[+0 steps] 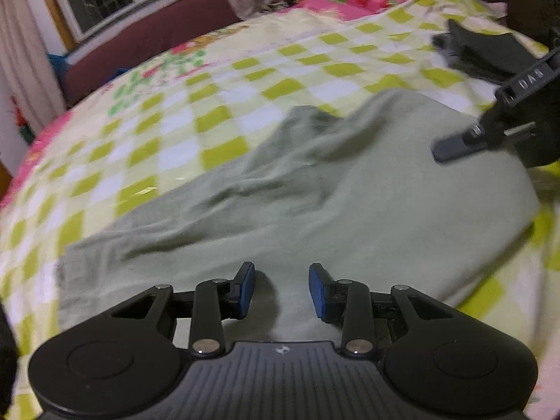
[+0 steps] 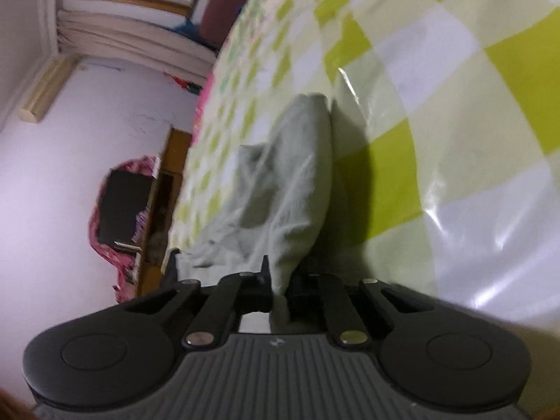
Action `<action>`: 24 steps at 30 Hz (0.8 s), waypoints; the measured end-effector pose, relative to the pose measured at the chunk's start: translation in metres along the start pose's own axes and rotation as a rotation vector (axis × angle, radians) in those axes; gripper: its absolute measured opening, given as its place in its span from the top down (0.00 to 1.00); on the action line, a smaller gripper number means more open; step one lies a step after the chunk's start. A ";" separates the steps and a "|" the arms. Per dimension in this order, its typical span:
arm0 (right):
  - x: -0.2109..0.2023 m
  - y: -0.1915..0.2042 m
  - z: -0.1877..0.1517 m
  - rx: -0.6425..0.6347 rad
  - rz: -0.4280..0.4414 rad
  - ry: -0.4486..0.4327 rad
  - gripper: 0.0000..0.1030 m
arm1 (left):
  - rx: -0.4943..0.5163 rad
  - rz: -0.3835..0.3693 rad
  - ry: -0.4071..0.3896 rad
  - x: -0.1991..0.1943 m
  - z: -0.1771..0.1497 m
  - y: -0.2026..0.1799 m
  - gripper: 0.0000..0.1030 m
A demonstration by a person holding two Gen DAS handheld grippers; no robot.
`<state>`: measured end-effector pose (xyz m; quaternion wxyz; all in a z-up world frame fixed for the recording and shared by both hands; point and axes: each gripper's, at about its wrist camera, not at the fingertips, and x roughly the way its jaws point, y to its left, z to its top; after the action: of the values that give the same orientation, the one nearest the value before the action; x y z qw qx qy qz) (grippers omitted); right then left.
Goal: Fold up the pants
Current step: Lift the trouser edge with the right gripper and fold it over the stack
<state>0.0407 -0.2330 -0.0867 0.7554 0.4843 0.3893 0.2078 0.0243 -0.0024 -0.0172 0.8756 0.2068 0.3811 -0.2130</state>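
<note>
Left gripper (image 1: 281, 290) jaws wide above pants (image 1: 350, 203); right gripper (image 2: 280, 287) jaws pinching their fold.

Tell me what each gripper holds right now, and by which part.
Right gripper: shut on a fold of the pants at their edge. Left gripper: open above them, holding nothing.

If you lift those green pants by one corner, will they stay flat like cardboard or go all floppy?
Probably floppy: the pants already lie in soft wrinkles on the checkered sheet. Where the right gripper pinches an edge, the cloth drapes away in loose folds, so the rest would likely sag. They look like light cloth, though weight is hard to judge.
</note>
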 end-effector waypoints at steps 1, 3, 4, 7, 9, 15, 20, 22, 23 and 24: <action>-0.009 -0.003 0.000 0.020 0.004 -0.031 0.95 | 0.014 -0.020 -0.006 -0.001 0.000 -0.007 0.54; -0.034 -0.010 -0.002 0.043 -0.017 -0.083 0.95 | 0.057 -0.053 -0.024 -0.003 0.001 -0.024 0.54; -0.040 -0.013 -0.002 0.049 -0.037 -0.105 0.95 | 0.068 -0.079 -0.034 -0.004 0.002 -0.031 0.54; -0.066 -0.019 -0.006 0.079 -0.101 -0.161 0.95 | 0.100 -0.142 -0.070 -0.007 0.005 -0.051 0.54; -0.077 -0.008 -0.009 0.033 -0.173 -0.192 0.95 | 0.098 -0.174 -0.089 -0.011 0.007 -0.055 0.51; -0.066 0.057 -0.011 -0.099 -0.260 -0.198 0.95 | -0.005 -0.146 -0.118 -0.022 -0.003 -0.027 0.49; -0.043 0.114 -0.028 -0.219 -0.305 -0.174 0.94 | -0.121 -0.100 -0.151 -0.035 -0.018 0.011 0.49; -0.018 0.137 -0.038 -0.266 -0.313 -0.157 0.94 | -0.161 -0.103 -0.169 -0.040 -0.024 0.021 0.49; -0.008 0.145 -0.041 -0.283 -0.318 -0.144 0.94 | -0.177 -0.111 -0.177 -0.043 -0.027 0.025 0.49; 0.005 0.154 -0.044 -0.293 -0.319 -0.127 0.94 | -0.191 -0.119 -0.189 -0.046 -0.028 0.030 0.48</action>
<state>0.0191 -0.1362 0.0388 0.8639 0.3139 0.3784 0.1091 -0.0045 0.0467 0.0058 0.9091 0.0788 0.3268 -0.2459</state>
